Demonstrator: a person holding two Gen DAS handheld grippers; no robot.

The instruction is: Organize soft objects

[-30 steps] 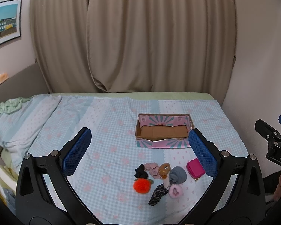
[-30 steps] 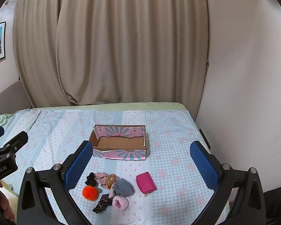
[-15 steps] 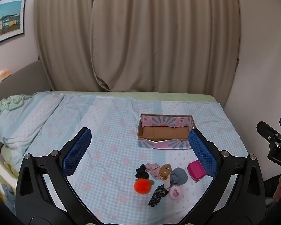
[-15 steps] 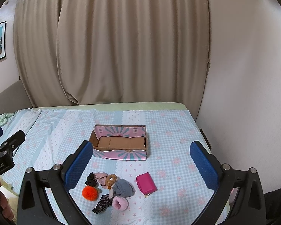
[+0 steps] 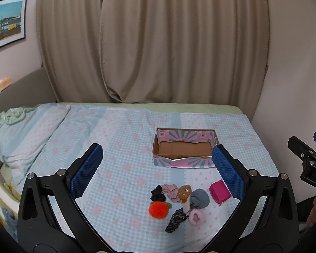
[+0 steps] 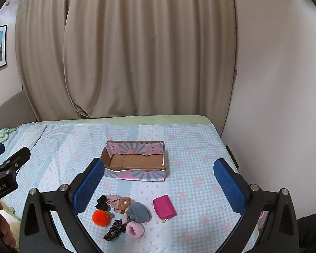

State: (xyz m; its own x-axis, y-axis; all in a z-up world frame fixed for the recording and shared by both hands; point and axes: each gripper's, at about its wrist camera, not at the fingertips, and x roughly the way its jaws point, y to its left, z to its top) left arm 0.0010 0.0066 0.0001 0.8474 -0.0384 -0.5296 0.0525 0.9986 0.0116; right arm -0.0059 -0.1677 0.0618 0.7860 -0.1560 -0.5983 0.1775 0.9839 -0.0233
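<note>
A cluster of soft things lies near the bed's front edge: an orange pompom (image 5: 158, 209) (image 6: 100, 217), a black scrunchie (image 5: 157, 193), a pink cloth (image 5: 172, 190), a brown plush (image 5: 184, 191) (image 6: 124, 203), a grey pouch (image 5: 199, 198) (image 6: 138, 211), a pink fuzzy ring (image 5: 196, 216) (image 6: 134, 229) and a dark patterned scrunchie (image 5: 176, 220). A magenta purse (image 5: 219, 194) (image 6: 164, 207) lies to their right. Behind them stands an empty pink-and-teal cardboard box (image 5: 185, 160) (image 6: 137, 172). My left gripper (image 5: 158, 166) and right gripper (image 6: 159, 181) both hover open above the bed, holding nothing.
The checked blue bedspread (image 5: 115, 139) covers the bed, with a rumpled duvet (image 5: 21, 135) at the left. Beige curtains (image 5: 153, 42) hang behind and a wall (image 6: 273, 84) closes the right side. A framed picture (image 5: 6, 23) hangs at left.
The left wrist view has tilted slightly, so the bed and box sit a little lower and further off. The right gripper has barely moved. All objects lie where they were.
</note>
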